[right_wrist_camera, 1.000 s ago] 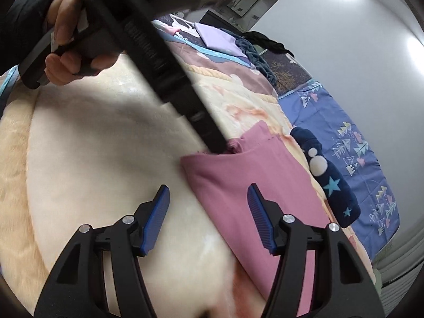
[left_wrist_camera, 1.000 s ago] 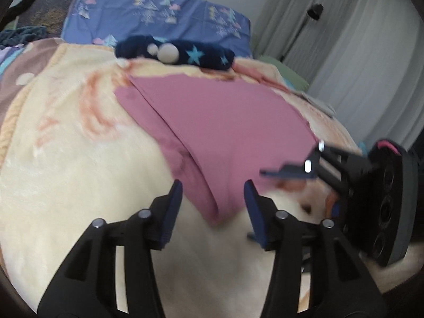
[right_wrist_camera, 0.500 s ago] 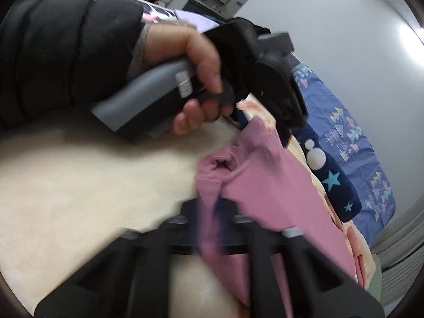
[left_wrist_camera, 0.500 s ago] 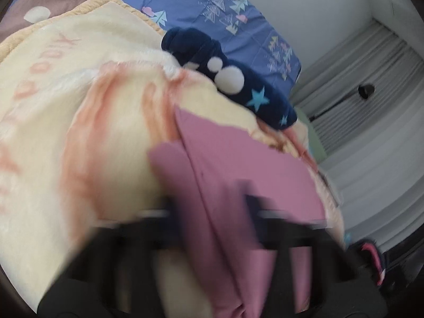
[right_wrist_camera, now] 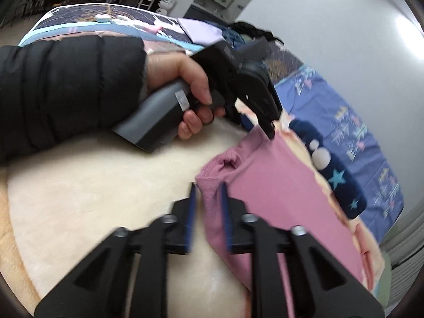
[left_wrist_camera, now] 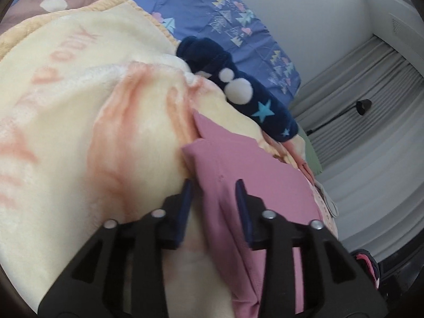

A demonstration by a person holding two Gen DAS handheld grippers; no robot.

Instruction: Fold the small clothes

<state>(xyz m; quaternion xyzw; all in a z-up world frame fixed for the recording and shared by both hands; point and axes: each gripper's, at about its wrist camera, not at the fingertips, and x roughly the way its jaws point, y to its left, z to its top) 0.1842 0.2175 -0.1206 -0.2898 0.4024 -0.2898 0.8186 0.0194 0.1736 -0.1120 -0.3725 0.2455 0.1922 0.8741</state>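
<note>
A pink garment (left_wrist_camera: 251, 164) lies on the cream blanket (left_wrist_camera: 79, 106), partly doubled over, with a bunched hem (right_wrist_camera: 228, 159) at its near corner. My left gripper (left_wrist_camera: 213, 185) straddles the garment's left edge. Its jaws are opening, and bare blanket shows between the left pad and the cloth. My right gripper (right_wrist_camera: 208, 188) straddles the ribbed hem; its jaws are opening too, and the cloth lies loose between them. In the right wrist view a hand (right_wrist_camera: 185, 84) in a black sleeve holds the left gripper (right_wrist_camera: 267, 129) at the garment's far corner.
A navy fleece piece with stars and white pompoms (left_wrist_camera: 238, 90) lies just beyond the garment, also seen from the right (right_wrist_camera: 334, 169). A blue patterned quilt (left_wrist_camera: 212, 8) covers the head of the bed. Grey curtains (left_wrist_camera: 371, 137) and a lamp stand (left_wrist_camera: 363, 106) are to the right.
Both grippers closed on the pink garment's edge half a second ago and have since parted. The left gripper moved to the garment's far corner and rolled. The garment now looks narrower, with its hem bunched.
</note>
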